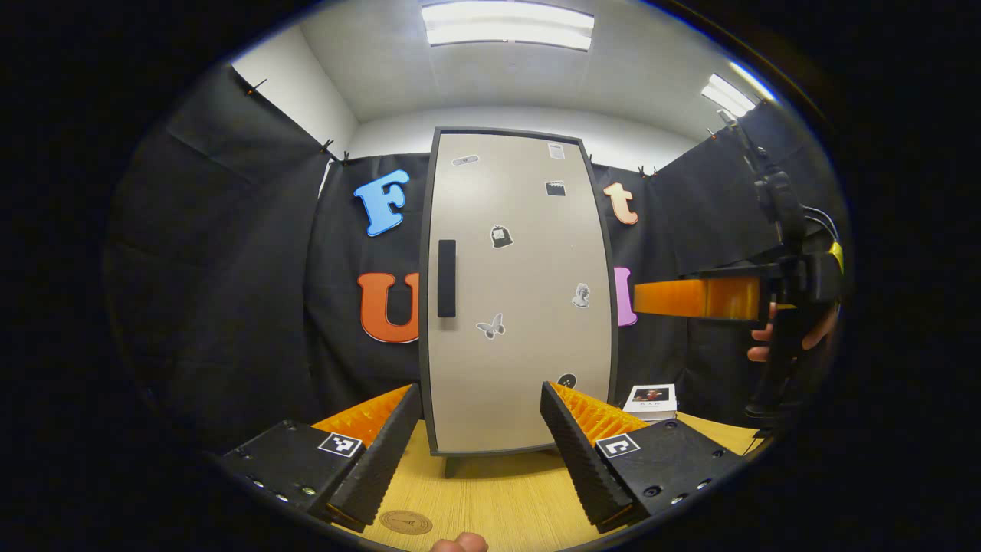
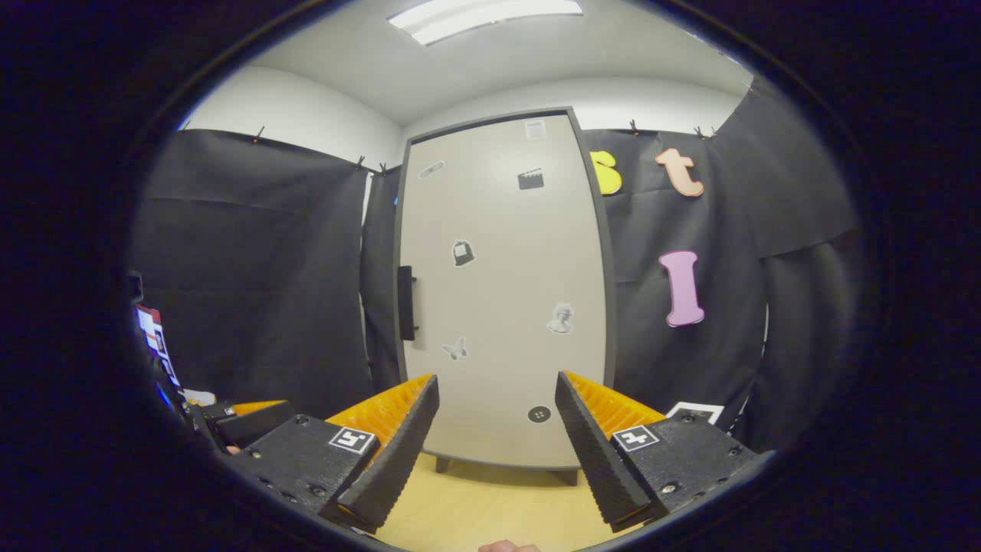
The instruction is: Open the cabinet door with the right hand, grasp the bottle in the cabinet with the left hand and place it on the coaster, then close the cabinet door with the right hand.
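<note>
Both grippers are spread wide and hold nothing: the left gripper (image 1: 479, 452) and the right gripper (image 2: 494, 452) each face the closed cabinet door (image 1: 517, 291) straight ahead, clear of it. The door's dark handle (image 2: 405, 303) lies ahead and left of the right gripper, and the round coaster (image 1: 405, 522) sits on the wooden table (image 1: 498, 498) just below the left gripper's left finger.

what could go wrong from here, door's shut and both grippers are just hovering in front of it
1. The handle sits on the far left edge of the cabinet door, well left of the right gripper; its open jaws could miss or only clip it.
2. The left gripper floats right in front of the door, so the swing may hit it.
3. The coaster lies near the table edge; a bottle set down there could tip.
</note>
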{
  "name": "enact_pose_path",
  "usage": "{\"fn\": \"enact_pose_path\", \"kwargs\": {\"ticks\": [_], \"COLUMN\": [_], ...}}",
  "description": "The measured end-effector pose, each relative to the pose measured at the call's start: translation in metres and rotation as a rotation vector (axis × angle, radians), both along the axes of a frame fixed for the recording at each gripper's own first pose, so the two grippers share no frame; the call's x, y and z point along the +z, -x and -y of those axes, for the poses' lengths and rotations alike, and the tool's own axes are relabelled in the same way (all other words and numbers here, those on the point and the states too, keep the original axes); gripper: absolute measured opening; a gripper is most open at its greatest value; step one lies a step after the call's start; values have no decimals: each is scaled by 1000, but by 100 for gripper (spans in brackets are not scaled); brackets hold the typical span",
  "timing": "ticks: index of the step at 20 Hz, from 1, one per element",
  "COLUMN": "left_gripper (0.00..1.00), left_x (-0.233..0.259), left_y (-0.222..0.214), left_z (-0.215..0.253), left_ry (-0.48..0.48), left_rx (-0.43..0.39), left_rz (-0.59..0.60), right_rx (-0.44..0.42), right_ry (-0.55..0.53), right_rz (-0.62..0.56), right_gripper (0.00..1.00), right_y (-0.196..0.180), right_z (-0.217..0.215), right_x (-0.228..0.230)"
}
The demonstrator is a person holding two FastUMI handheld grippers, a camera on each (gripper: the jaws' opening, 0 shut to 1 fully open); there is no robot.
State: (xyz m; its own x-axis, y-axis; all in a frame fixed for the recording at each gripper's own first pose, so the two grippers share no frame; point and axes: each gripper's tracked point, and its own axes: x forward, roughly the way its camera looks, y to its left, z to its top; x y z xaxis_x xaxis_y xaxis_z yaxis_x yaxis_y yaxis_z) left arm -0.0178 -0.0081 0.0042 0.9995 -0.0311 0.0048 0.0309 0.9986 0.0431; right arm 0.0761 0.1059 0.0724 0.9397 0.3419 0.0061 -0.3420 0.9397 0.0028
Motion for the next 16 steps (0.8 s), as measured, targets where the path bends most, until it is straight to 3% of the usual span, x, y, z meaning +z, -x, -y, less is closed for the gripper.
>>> {"fn": "enact_pose_path", "kwargs": {"ticks": [6,11,16], "left_gripper": [95,96,96], "left_x": [-8,-11,-15], "left_y": [12,15,16], "left_z": [3,-3,-15], "left_ry": [-13,-15,-7], "left_rx": [-28,-20,9], "left_rz": [-10,-18,-33], "right_rx": [158,229,244], "right_ry": [34,46,75], "right_rz": [-5,-21,-44], "right_gripper": [98,95,98], "right_y": [-54,-99,-148], "right_z": [-65,-115,-157], "right_x": [17,23,14]}}
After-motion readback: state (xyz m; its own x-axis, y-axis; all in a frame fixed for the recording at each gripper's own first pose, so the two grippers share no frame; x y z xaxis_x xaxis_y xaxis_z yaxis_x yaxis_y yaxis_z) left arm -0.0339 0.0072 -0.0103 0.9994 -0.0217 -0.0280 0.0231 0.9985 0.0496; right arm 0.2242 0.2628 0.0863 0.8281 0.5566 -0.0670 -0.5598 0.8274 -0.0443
